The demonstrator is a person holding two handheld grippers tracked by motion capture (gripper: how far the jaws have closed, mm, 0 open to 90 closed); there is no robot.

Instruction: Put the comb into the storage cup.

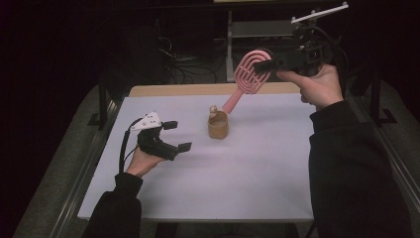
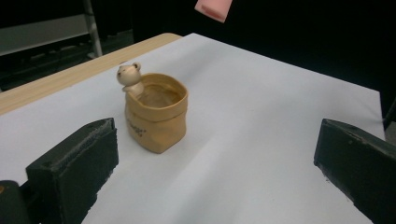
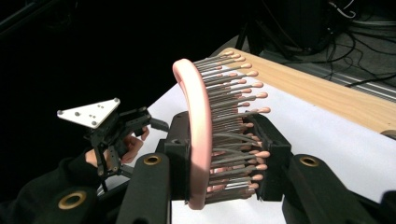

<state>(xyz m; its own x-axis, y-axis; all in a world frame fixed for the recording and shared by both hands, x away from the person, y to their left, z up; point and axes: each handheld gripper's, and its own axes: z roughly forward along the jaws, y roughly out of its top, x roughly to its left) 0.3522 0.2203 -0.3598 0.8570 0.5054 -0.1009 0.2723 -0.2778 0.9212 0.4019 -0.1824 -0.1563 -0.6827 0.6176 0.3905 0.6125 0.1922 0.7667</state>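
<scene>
1. Left gripper point(image 1: 177, 135) sits nearest, low over the left of the worktop point(image 1: 198, 188). Its fingers point(image 2: 74, 163) are spread wide with nothing between them, released; blocky black pads with a matte, slightly rough face.
2. Worktop: flat white sheet, smooth, over a pale wood board whose bare strip runs along the far edge.
3. Mid-worktop stands a small tan pot point(image 1: 218, 126), shaped like a crumpled paper sack with a rolled rim. Looks like glazed ceramic, satin sheen. A little cream bear figure point(image 2: 129, 74) peeks over its rim. The inside looks empty in the left gripper view.
4. Farther back and up, the right gripper point(image 1: 265, 64) is clamped on the head of a pink hairbrush point(image 1: 250, 74), held in the air above the far edge of the worktop. The handle points down toward the pot, tip just above and beside it as seen from the high view.
5. Brush: smooth curved pink plastic frame with open slots, grey bristles with rounded pink tips point(image 3: 252, 73). The right gripper view shows the fingers pinching frame on one side, bristles on the other.
6. Progress, my read: pickup done, brush lifted. Left to do is lowering the handle into the pot and letting go. Left gripper is idle, could steady the pot.
</scene>
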